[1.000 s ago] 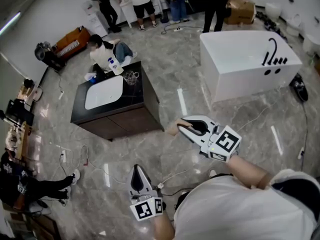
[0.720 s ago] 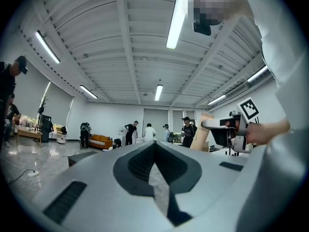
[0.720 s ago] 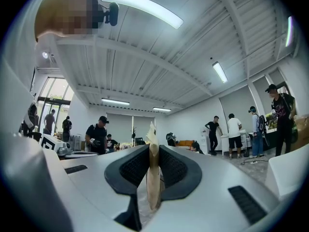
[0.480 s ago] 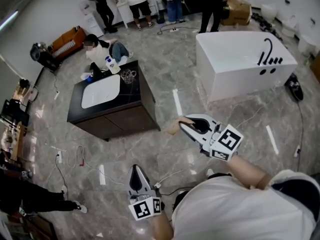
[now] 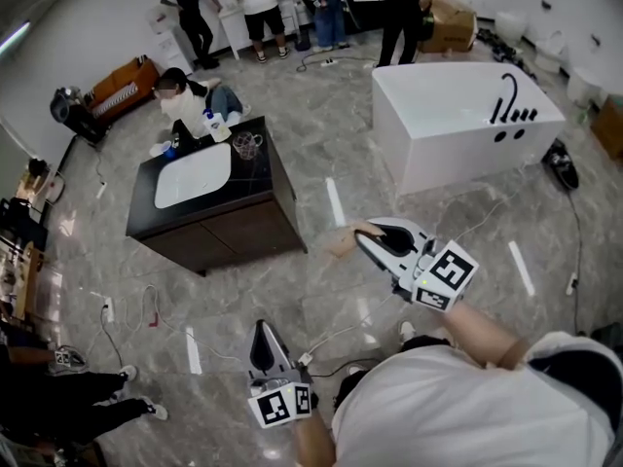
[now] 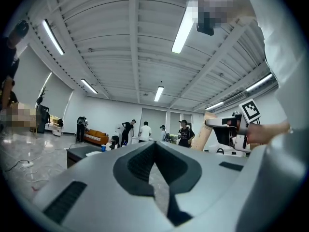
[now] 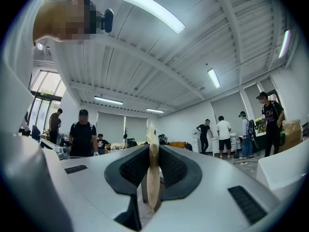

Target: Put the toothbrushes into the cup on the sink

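**A:** What are you carrying, and where is it going?

**B:** Your right gripper [image 5: 364,240] is pinching a slim tan piece, likely a toothbrush [image 5: 341,246], with the jaws nearly together on it. It is sticking out past the tips. Your left gripper [image 5: 262,325] is hanging low in front of you, jaws closed on nothing.

**A:** And the cup?

**B:** The cup [image 5: 246,145] is standing on the dark vanity top [image 5: 261,178], just beside the white sink [image 5: 192,176] on its right-hand side as you are looking. It is lying well apart from both grippers, ahead of you and off to your left across open floor.

**A:** So which hand is leading?

**B:** The right one, I'm judging, since it is holding the brush and is sitting nearer the vanity than the left. The brush's free end is already pointing roughly toward the vanity, so you are needing to walk in, then tip that end downward over the cup's mouth.
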Motion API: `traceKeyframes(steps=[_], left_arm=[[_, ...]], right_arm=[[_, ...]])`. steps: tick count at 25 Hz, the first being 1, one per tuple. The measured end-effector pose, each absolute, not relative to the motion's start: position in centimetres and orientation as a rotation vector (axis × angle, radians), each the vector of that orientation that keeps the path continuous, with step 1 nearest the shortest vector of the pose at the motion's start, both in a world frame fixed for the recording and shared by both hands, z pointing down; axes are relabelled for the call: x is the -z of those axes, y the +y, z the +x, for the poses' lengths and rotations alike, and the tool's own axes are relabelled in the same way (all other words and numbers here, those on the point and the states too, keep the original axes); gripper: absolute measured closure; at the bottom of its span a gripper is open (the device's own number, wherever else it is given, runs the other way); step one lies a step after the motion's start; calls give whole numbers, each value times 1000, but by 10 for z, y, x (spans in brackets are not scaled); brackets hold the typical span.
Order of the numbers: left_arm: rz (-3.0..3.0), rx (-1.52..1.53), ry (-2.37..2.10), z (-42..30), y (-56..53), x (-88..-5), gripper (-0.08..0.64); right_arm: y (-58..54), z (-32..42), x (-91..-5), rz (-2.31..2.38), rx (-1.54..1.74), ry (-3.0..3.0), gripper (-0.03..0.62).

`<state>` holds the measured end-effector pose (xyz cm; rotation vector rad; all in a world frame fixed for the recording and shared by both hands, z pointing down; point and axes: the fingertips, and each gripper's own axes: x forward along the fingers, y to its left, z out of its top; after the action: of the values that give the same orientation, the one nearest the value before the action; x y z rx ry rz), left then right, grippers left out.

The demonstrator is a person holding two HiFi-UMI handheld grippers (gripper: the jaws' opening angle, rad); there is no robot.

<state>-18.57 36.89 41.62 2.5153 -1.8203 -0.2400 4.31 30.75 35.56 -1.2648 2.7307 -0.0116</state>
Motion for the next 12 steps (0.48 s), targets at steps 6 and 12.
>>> traceKeyframes(steps=[6, 12], left_arm=[[2518, 241, -1771, -209, 385, -430, 557], [2525, 249, -1725, -211, 394, -433, 557]], right_arm=[[327, 31, -365, -1352, 21, 2719, 514], [345, 14, -366, -1361, 27, 2746, 514]])
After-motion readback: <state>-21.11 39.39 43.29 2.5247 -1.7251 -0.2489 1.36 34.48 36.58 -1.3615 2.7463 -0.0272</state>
